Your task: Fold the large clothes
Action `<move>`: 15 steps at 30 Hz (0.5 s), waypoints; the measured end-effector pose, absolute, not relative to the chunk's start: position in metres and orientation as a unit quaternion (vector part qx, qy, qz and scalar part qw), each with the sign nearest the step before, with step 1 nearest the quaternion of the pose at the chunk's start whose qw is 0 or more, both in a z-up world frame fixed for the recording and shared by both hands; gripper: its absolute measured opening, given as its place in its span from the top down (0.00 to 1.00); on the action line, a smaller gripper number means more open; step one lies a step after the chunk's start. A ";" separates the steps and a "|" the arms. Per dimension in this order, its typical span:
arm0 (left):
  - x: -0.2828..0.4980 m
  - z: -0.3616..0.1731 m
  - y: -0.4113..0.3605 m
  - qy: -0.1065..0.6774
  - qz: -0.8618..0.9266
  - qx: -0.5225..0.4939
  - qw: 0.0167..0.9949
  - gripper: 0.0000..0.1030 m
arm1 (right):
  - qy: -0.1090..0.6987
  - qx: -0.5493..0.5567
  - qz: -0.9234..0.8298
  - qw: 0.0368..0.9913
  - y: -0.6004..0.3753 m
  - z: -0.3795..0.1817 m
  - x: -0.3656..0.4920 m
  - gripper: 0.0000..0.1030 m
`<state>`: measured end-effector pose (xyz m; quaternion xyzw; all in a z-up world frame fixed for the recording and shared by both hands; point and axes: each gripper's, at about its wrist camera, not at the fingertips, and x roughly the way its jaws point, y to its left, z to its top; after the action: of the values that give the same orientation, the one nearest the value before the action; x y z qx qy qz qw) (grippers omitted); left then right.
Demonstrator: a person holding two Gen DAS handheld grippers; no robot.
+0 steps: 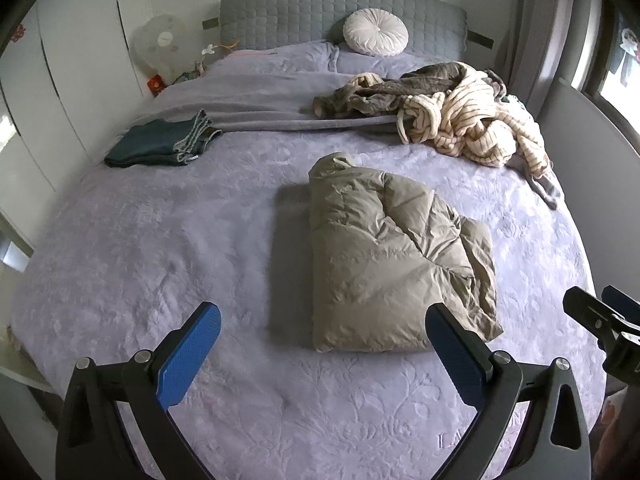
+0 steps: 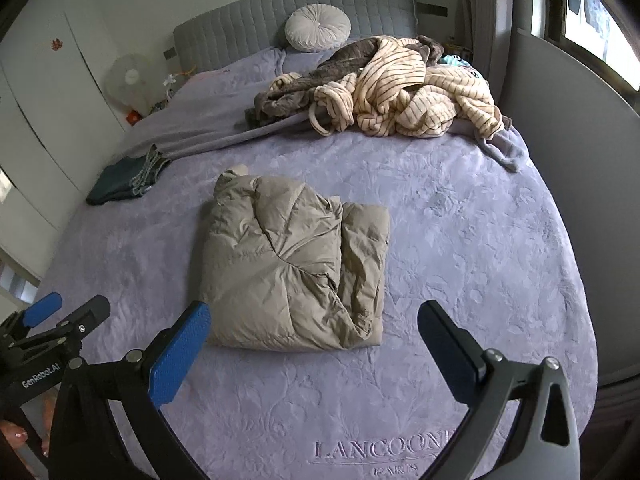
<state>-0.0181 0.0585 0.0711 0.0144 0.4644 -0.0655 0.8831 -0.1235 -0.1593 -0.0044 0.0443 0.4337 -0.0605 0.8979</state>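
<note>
A khaki puffer jacket (image 1: 384, 264) lies folded into a thick rectangle in the middle of the lilac bed (image 1: 160, 240); it also shows in the right wrist view (image 2: 296, 264). My left gripper (image 1: 324, 316) is open and empty, held above the bed just in front of the jacket's near edge. My right gripper (image 2: 314, 316) is open and empty, also just short of the jacket's near edge. Each gripper shows at the edge of the other's view, the right one (image 1: 600, 320) and the left one (image 2: 60, 320).
A heap of unfolded clothes, striped cream and grey-brown (image 1: 460, 112) (image 2: 400, 92), lies at the back right. Folded dark jeans (image 1: 164, 144) (image 2: 124, 178) lie at the left. A round white cushion (image 1: 376, 32) leans on the grey headboard. Wardrobes stand left, a wall panel right.
</note>
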 end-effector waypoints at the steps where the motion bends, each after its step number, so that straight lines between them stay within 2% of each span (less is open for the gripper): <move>1: -0.018 0.071 0.058 0.464 -0.065 0.015 0.883 0.01 | 0.434 0.044 -0.060 0.898 -0.159 -0.004 -0.123 0.00; 15: -0.014 0.076 0.059 0.462 -0.060 0.016 0.885 0.01 | 0.432 0.039 -0.068 0.898 -0.160 -0.001 -0.122 0.00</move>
<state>-0.0141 0.0590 0.0756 0.0162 0.4623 -0.0602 0.8845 -0.1215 -0.1603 -0.0015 0.0394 0.4323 -0.0685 0.8983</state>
